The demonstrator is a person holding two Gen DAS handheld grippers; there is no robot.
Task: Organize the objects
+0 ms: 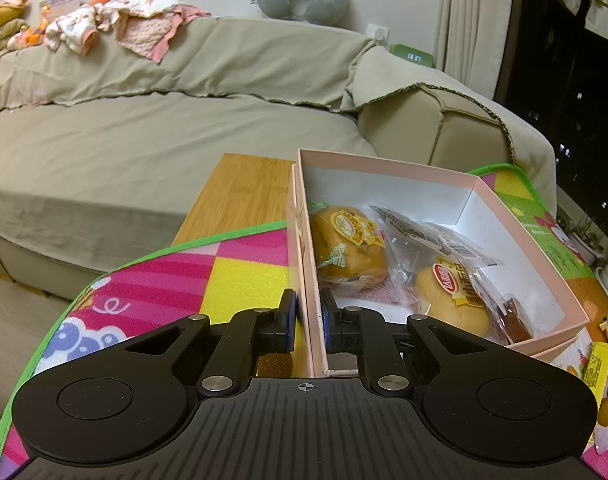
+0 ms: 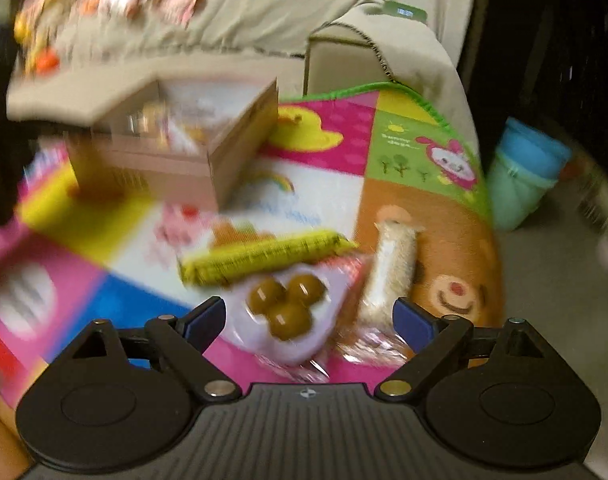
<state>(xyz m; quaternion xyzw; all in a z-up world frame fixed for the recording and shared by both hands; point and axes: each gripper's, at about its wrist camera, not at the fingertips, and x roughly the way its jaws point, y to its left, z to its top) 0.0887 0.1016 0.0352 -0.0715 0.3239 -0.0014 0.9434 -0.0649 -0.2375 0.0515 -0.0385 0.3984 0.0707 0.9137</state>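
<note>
Clamping the pink box (image 1: 383, 168) wall, left claw (image 1: 308, 320); right claw (image 2: 308, 320) spread wide

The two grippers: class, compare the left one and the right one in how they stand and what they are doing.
The left gripper is nearly closed, its pads clamping the side wall of the pink box; the right gripper is wide open and holds nothing. The left one sits at the box's edge; the right one hovers over a packet of brown balls on the mat. Both have black bodies and blue pads.
</note>
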